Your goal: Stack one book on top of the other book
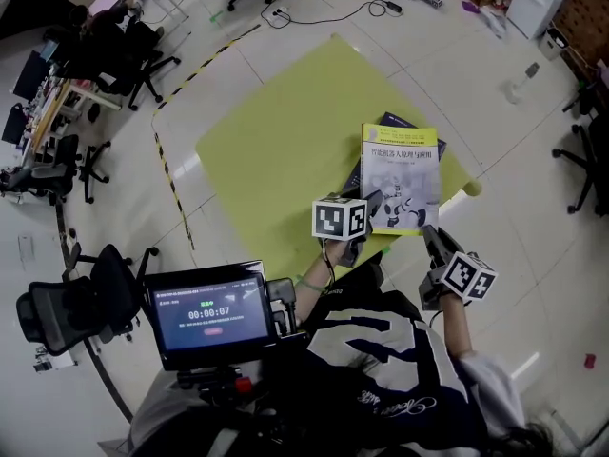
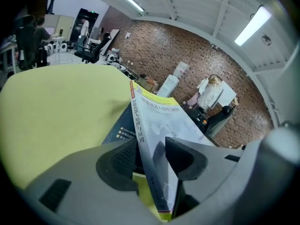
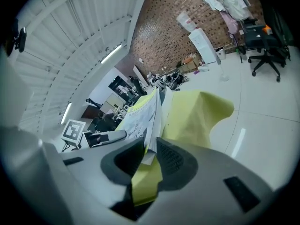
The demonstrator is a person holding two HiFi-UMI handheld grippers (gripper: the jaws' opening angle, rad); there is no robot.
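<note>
A yellow-and-white book [image 1: 401, 177] is held over a dark blue book [image 1: 400, 122] that lies on the yellow-green table [image 1: 285, 131]. My left gripper [image 1: 369, 219] is shut on the near left corner of the yellow-and-white book [image 2: 159, 139]; the dark blue book [image 2: 118, 130] shows just beneath it. My right gripper [image 1: 430, 235] is shut on the near right corner of the same book [image 3: 143, 118]. In the left gripper view both pads press its cover and spine. The dark book is mostly hidden under the upper one.
A screen with a timer [image 1: 211, 314] sits at the person's chest. Office chairs [image 1: 67, 307] and desks stand at the left. Cables [image 1: 324, 12] and boxes lie on the floor beyond the table, and a brick wall [image 2: 187, 55] is behind it.
</note>
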